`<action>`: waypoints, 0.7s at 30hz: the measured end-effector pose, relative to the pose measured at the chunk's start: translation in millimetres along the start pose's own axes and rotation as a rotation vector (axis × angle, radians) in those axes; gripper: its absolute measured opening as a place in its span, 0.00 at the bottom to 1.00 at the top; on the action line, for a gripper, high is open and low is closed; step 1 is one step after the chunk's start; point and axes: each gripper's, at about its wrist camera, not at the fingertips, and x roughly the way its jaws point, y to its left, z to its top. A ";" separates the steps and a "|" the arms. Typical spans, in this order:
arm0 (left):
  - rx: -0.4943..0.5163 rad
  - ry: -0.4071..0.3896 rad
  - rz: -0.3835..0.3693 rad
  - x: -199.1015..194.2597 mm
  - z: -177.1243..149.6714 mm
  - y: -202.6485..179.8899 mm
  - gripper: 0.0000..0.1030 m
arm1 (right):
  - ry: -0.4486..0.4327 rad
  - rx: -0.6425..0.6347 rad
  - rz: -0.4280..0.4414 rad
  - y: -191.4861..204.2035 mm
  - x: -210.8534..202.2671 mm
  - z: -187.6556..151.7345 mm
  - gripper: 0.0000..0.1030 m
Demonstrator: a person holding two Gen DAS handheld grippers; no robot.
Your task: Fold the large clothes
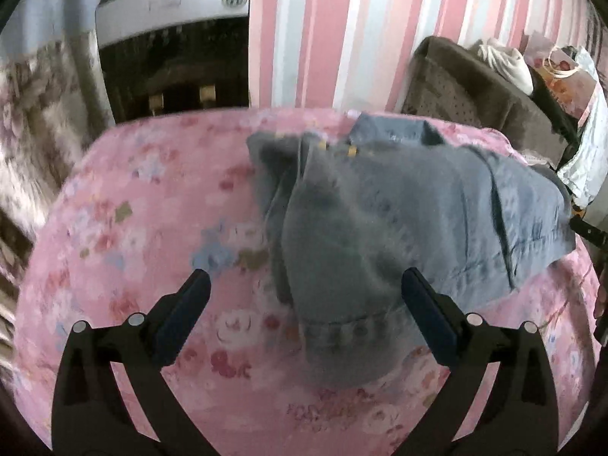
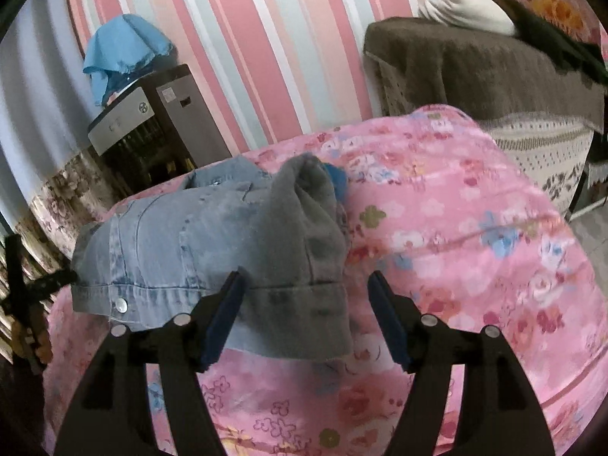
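Denim: one pale blue jacket (image 2: 159, 235), lying on the pink floral bedspread (image 1: 125, 250), sleeves and sides already turned in to a compact bundle, a cuffed grey-blue flap (image 1: 342, 266) uppermost. Status: your fold looks mostly done; squaring and flattening seem all that remain. Your left gripper (image 1: 306, 290) has jaws spread wide, empty, straddling the flap's hem. Your right gripper (image 2: 306, 290) stands partly spread, gripping nothing, over the cuffed edge.
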 end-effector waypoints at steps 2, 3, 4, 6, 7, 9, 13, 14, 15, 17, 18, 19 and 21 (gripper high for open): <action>-0.019 0.021 -0.028 6.7 -3.3 0.1 0.89 | 0.007 0.009 0.001 -2.5 2.2 -2.7 0.66; -0.021 0.028 -0.042 8.3 -5.2 -0.6 0.86 | 0.011 0.009 0.004 -2.4 3.7 -4.7 0.66; -0.019 0.033 -0.054 10.3 -7.4 -3.6 0.82 | 0.014 0.005 0.009 -1.2 4.8 -6.9 0.66; -0.003 0.048 -0.070 16.6 -13.0 -12.0 0.74 | 0.024 -0.013 0.006 2.4 9.7 -11.3 0.62; 0.009 0.047 -0.042 17.8 -15.6 -16.5 0.73 | 0.035 -0.020 0.000 4.7 13.1 -12.0 0.51; 0.033 0.035 -0.012 16.2 -17.4 -22.0 0.66 | 0.057 -0.023 -0.009 6.1 20.2 -14.9 0.32; 0.046 0.026 0.027 1.4 -10.0 -15.2 0.25 | 0.009 -0.095 -0.044 21.8 7.7 -14.0 0.14; 0.039 0.032 -0.008 -1.9 -7.0 -11.1 0.16 | -0.003 -0.120 -0.051 29.5 1.5 -10.6 0.13; 0.037 0.034 -0.046 -6.7 -3.7 -10.1 0.12 | -0.011 -0.132 -0.050 35.1 -3.6 -7.2 0.13; 0.068 0.015 -0.029 -16.1 5.2 -13.1 0.12 | -0.031 -0.154 -0.040 48.3 -15.9 4.2 0.13; 0.083 0.003 -0.019 -19.6 9.1 -16.0 0.12 | -0.044 -0.154 -0.032 51.4 -21.2 10.0 0.13; 0.096 -0.008 -0.016 -23.2 13.5 -18.9 0.12 | -0.057 -0.150 -0.023 54.4 -25.9 16.3 0.12; 0.122 -0.037 -0.022 -30.8 26.2 -24.9 0.11 | -0.082 -0.130 0.010 57.9 -33.1 30.9 0.12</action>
